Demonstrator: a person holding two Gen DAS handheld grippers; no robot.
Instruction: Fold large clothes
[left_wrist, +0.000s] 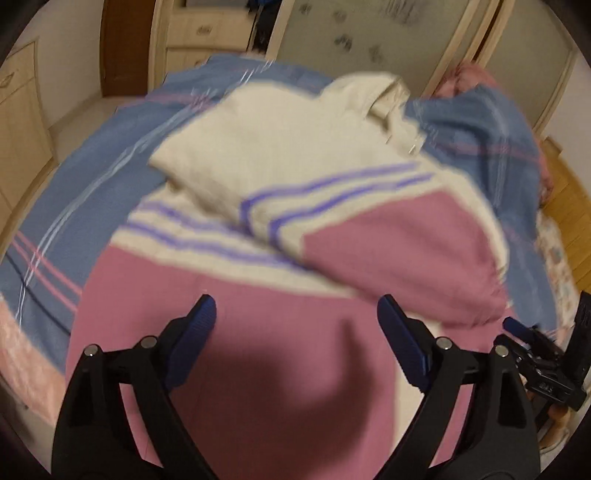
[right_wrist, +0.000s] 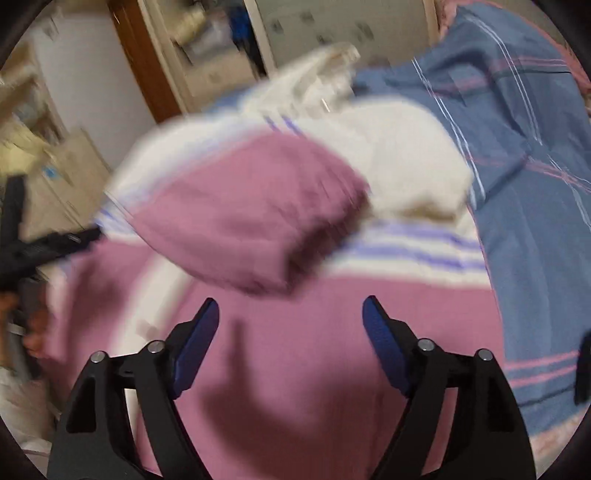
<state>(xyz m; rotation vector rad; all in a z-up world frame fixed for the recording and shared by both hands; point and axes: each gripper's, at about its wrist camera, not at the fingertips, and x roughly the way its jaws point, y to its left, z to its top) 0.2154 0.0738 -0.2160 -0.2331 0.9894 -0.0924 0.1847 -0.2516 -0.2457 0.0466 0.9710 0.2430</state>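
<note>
While both claws hang wide open and empty above the sweater (left_wrist: 280, 343), each should grip its pink hem evenly; left claw (left_wrist: 297, 317), right claw (right_wrist: 291, 314).

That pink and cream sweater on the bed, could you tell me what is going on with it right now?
A person with a handheld gripper in each hand is folding the sweater, which lies on a blue plaid bedsheet. Its sleeves are already folded in over the body: one pink cuff lies across the chest. Both the left gripper and right gripper hang open over the pink lower part, holding nothing. The frames are blurred, so finer detail is unclear.
</note>
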